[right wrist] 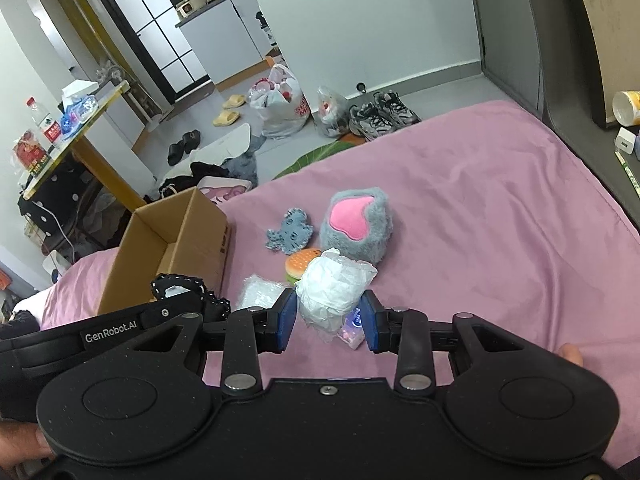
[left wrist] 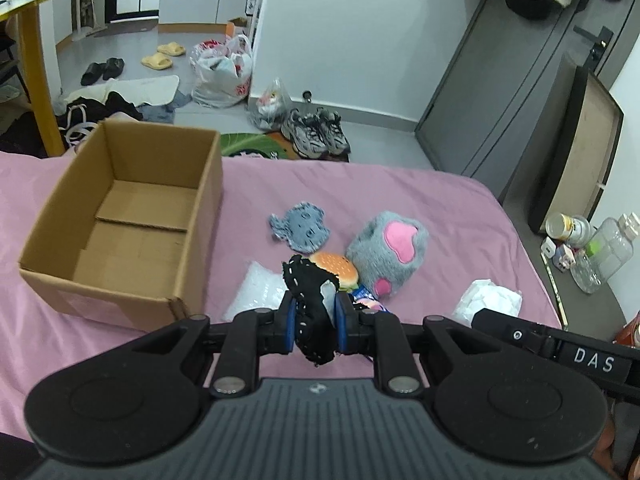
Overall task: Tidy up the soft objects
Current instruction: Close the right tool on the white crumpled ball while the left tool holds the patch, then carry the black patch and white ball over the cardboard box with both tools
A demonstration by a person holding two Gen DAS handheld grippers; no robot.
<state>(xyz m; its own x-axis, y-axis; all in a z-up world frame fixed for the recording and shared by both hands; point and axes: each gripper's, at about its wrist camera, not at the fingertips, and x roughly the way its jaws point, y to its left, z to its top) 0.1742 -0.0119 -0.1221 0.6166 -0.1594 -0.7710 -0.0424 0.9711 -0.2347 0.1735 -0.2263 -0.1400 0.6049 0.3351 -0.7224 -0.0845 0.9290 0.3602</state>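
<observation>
My left gripper (left wrist: pixel 316 320) is shut on a black cloth with white stitching (left wrist: pixel 308 284), held above the pink bed (left wrist: pixel 360 184) just right of the open, empty cardboard box (left wrist: pixel 204 200). My right gripper (right wrist: pixel 329 316) has its blue pads pressed on either side of a white plastic-wrapped bundle (right wrist: pixel 332 292). On the bed ahead lie a grey fish-shaped cloth (left wrist: pixel 300 228), a burger plush (left wrist: pixel 336 268), a grey paw plush with pink pads (left wrist: pixel 388 252), a clear bag of white filling (left wrist: pixel 256 292) and a small tissue pack (right wrist: pixel 352 330).
The bed's far edge drops to a floor with sneakers (left wrist: pixel 316 132), plastic bags (left wrist: pixel 224 68), slippers and clothes. A yellow-legged table (left wrist: pixel 36 60) stands far left. Bottles and a can (left wrist: pixel 568 228) sit on a dark ledge at the right, beside a grey door.
</observation>
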